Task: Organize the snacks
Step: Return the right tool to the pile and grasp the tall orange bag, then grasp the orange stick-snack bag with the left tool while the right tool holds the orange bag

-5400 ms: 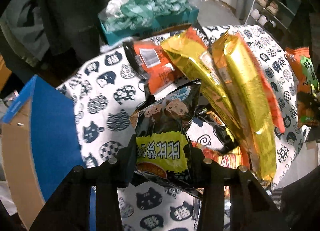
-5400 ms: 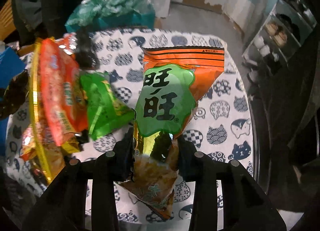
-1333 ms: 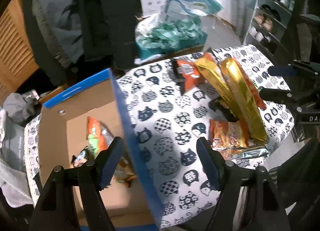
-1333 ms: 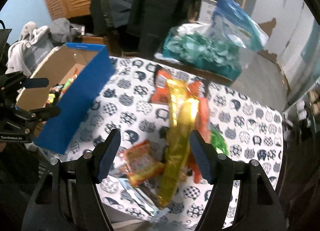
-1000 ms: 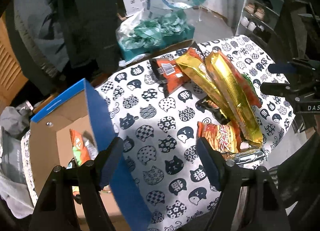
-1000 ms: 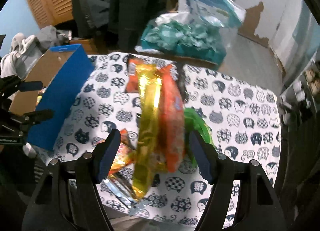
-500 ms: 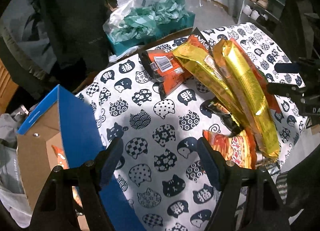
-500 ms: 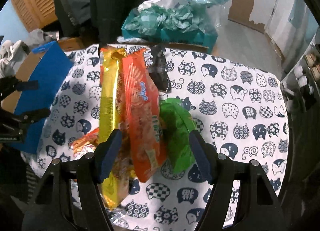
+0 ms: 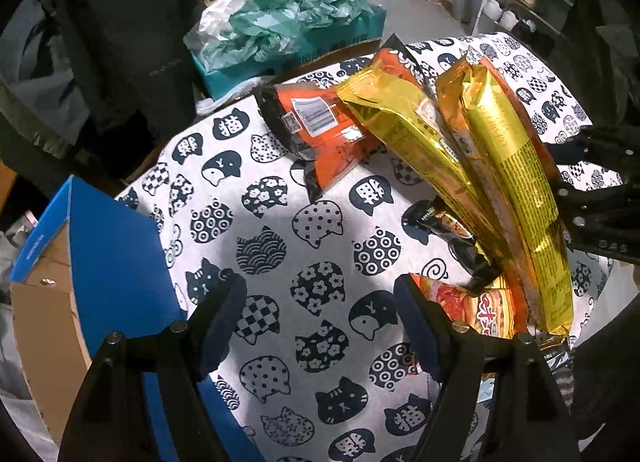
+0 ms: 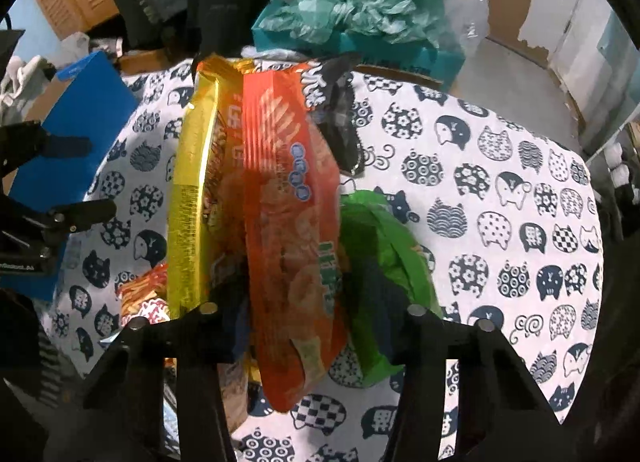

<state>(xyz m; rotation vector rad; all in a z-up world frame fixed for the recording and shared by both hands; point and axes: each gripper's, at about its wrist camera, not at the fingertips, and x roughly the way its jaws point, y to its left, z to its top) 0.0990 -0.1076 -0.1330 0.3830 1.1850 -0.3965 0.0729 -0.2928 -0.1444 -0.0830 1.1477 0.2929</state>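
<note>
- Cluttered room; round table under a white cloth printed with navy cat faces [image 9: 320,222]. Landmark for all that follows: the blue-sided cardboard box [image 9: 116,246] at the table's left edge.
- Behind the table, further back than the box: a teal carton stuffed with green-and-white plastic bags [image 9: 288,30].
- Snack heap lies well to the right of the box, with bare cloth between them. It holds two long gold foil packs [image 9: 516,166], an orange pack with a barcode label [image 9: 320,130] on the side nearest the box, a small black pouch [image 9: 452,230], and a red-orange crisp bag [image 9: 476,306] at the near edge.
- From the right wrist view: a tall orange-red snack bag [image 10: 288,222] and a green packet [image 10: 380,262] on the heap's far side from the box.
- Left gripper [image 9: 320,302]: jaws wide, empty, over bare cloth between box and heap, right finger just beside the red-orange crisp bag.
- Right gripper [image 10: 312,326]: jaws wide, straddling the lower end of the tall orange-red snack bag, not closed on it.
- Judgement: next pick in hand, each tool lining up on its own pack.
- To do it well: close on one bag only, near the sealed end; keep the gold packs out of the bite; lift clear before swinging toward the box, as the heap leans and may slide.
</note>
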